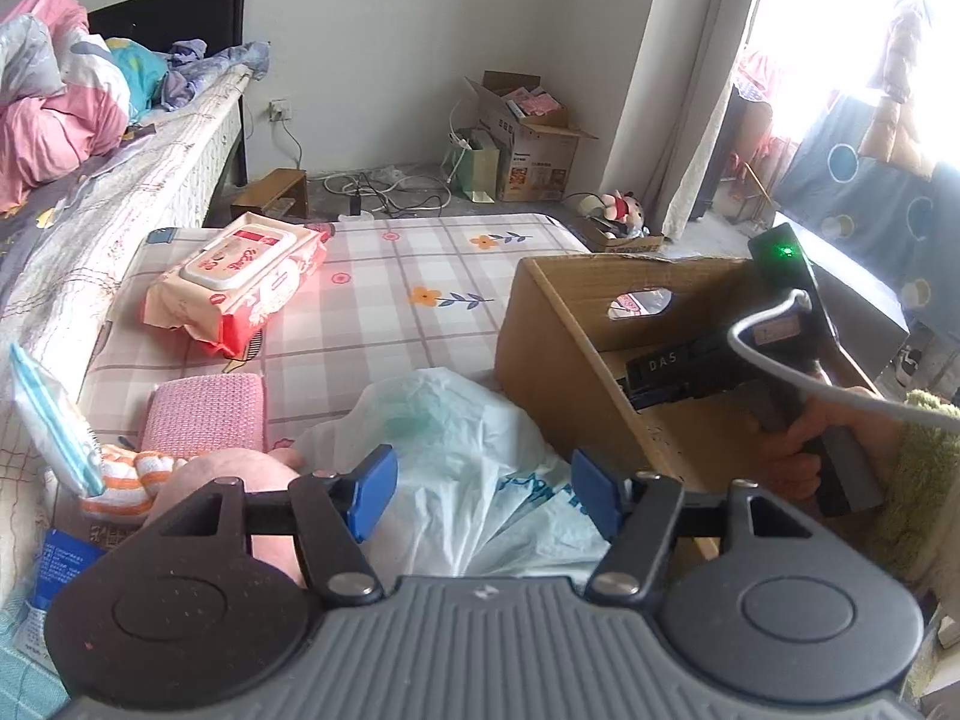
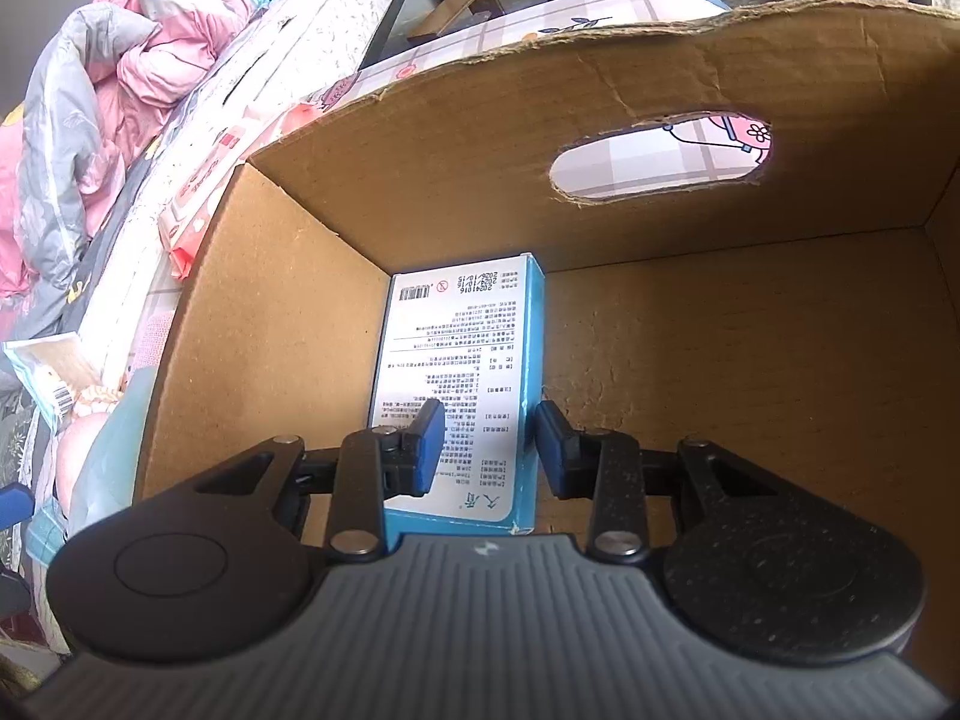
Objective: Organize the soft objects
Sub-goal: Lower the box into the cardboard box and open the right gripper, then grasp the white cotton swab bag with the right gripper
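Observation:
My right gripper (image 2: 489,450) is inside the cardboard box (image 2: 750,360), its blue pads on both sides of a blue and white printed packet (image 2: 462,360) that lies along the box's left wall. The box also shows in the left wrist view (image 1: 558,360), with the right gripper reaching into it. My left gripper (image 1: 483,492) is open and empty above a white and teal plastic bag (image 1: 444,438). A red wet-wipes pack (image 1: 240,276), a pink knitted cloth (image 1: 204,414) and a pink soft item (image 1: 240,468) lie on the checked mattress (image 1: 384,324).
A striped orange and white cloth (image 1: 138,474) and a blue-edged packet (image 1: 54,414) lie at the left. A bed with pink bedding (image 1: 54,120) runs along the left. Cardboard boxes (image 1: 528,144), cables and a plush toy (image 1: 624,210) are on the floor by the wall.

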`<action>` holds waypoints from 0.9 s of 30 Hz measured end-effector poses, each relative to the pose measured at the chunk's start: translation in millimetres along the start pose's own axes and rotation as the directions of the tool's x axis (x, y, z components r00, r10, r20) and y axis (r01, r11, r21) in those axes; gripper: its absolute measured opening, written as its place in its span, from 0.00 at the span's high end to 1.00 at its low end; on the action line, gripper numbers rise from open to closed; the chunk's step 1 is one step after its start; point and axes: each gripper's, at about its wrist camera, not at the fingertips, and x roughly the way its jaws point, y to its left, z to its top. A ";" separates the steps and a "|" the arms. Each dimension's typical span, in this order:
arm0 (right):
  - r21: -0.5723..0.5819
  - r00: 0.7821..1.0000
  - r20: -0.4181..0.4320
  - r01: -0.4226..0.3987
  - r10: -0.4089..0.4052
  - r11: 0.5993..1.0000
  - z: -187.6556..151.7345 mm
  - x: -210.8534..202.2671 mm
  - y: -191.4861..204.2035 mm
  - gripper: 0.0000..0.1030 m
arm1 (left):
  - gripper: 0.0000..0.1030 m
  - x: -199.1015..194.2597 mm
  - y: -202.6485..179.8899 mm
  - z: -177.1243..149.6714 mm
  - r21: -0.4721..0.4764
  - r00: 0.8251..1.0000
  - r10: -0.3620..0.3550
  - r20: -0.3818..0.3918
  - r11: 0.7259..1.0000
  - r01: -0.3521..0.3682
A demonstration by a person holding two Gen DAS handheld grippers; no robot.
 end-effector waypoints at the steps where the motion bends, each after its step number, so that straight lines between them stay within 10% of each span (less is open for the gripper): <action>1: 0.007 1.000 0.000 0.012 -0.012 1.000 -1.4 -3.4 -2.2 0.67 | 0.33 -5.9 3.6 -1.8 -0.001 1.000 0.013 0.013 1.000 -0.013; 11: -0.057 0.982 0.181 0.068 -0.057 0.996 -10.0 -88.4 26.1 0.55 | 0.30 -64.2 52.3 -17.3 -0.060 0.976 0.177 0.129 0.983 -0.171; 16: -0.161 0.958 0.281 -0.012 0.058 0.987 -14.8 -144.4 77.2 0.51 | 0.30 -80.7 83.7 -23.9 -0.101 0.942 0.294 0.161 0.954 -0.281; 27: -0.402 0.931 0.054 -0.312 0.362 0.861 -14.9 -92.2 278.2 0.41 | 0.33 -57.0 146.4 -31.1 -0.202 0.901 0.403 0.160 0.907 -0.369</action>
